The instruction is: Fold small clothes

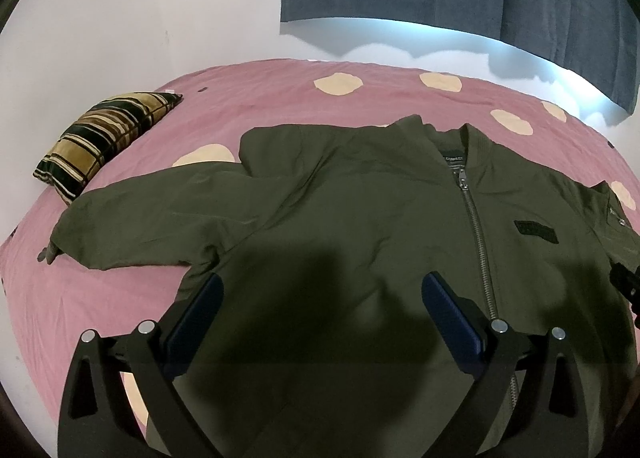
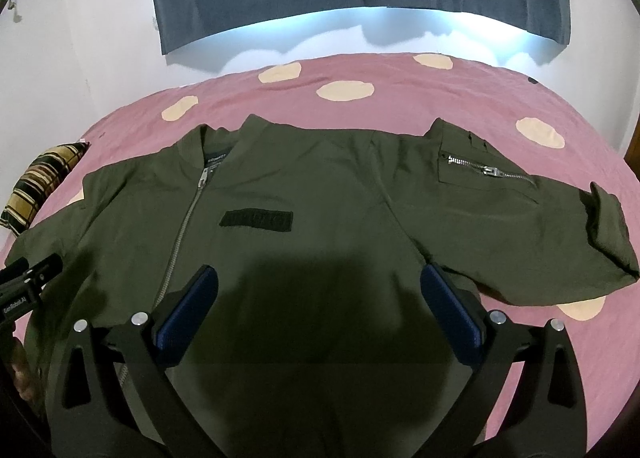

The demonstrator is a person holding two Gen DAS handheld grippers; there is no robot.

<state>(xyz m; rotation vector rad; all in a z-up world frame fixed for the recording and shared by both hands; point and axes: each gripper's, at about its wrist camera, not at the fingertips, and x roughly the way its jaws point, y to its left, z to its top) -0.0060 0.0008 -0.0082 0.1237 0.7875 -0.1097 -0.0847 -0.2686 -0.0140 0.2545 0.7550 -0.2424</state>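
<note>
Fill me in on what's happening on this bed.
A person holds a pair of tongs in each hand over an olive green jacket spread front-up on a pink polka-dot bedsheet. Its front zip is closed and both sleeves lie out to the sides. The left tongs and the right tongs are both open above the jacket's lower half, gripping nothing. No fold has been made yet. A striped cushion sits near the wall, apart from the jacket.

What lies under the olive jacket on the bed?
The olive bomber jacket lies spread on a pink bedsheet with cream dots. Whatever the sheet carries beneath the jacket's body is covered and cannot be seen.
</note>
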